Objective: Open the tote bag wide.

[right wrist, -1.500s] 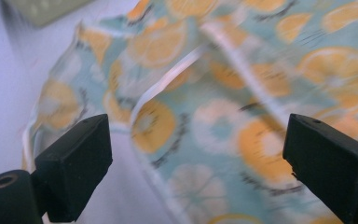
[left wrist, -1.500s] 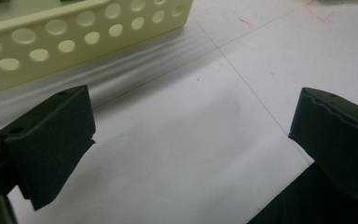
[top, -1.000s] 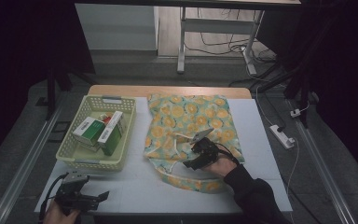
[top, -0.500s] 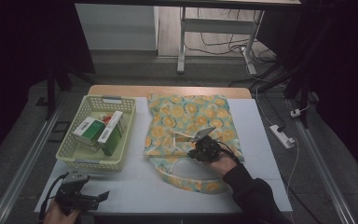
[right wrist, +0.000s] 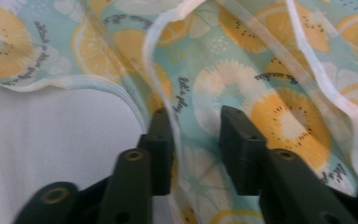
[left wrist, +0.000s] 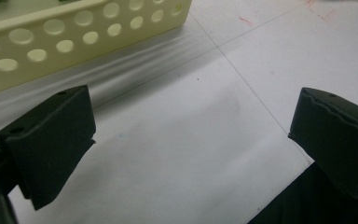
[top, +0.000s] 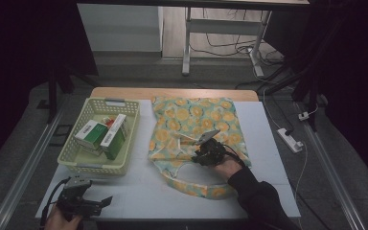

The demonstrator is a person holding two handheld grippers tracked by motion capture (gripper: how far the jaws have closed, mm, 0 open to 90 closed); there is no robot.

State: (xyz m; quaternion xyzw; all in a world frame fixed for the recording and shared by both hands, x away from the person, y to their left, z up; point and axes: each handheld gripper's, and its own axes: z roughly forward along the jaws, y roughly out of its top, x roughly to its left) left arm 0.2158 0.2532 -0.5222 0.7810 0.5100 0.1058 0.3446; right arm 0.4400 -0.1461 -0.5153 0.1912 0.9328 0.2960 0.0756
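Fabric with a lemon-slice print fills my right gripper view: the tote bag [right wrist: 270, 70] lies flat on the white table [top: 263, 143], and my right gripper [right wrist: 196, 140] sits at its mouth edge. Its jaws have just been opening again after a squeeze, and they now stand a little apart with a fold of the bag's hemmed edge between them. The left jaw lies close against the hem, but I cannot tell whether either pad presses on the cloth, so I read it as a loose straddle rather than a clamp.

From the high view, the same right gripper [top: 210, 152] rests over the near half of the bag [top: 196, 117], just above the looped handle [top: 196, 188] that curls toward my side of the table. The bag spreads across the middle of the table, well clear of the far edge.

To its left stands a pale yellow perforated basket [top: 72, 163] holding green-and-white boxes [top: 100, 136]. It is near the bag but not touching it.

My left gripper [top: 84, 203] rests at the near left corner of the table, in front of the basket. In its own view the left gripper [left wrist: 191, 140] has its jaws wide apart over bare table, nothing between them, with the basket wall [left wrist: 88, 32] just beyond.
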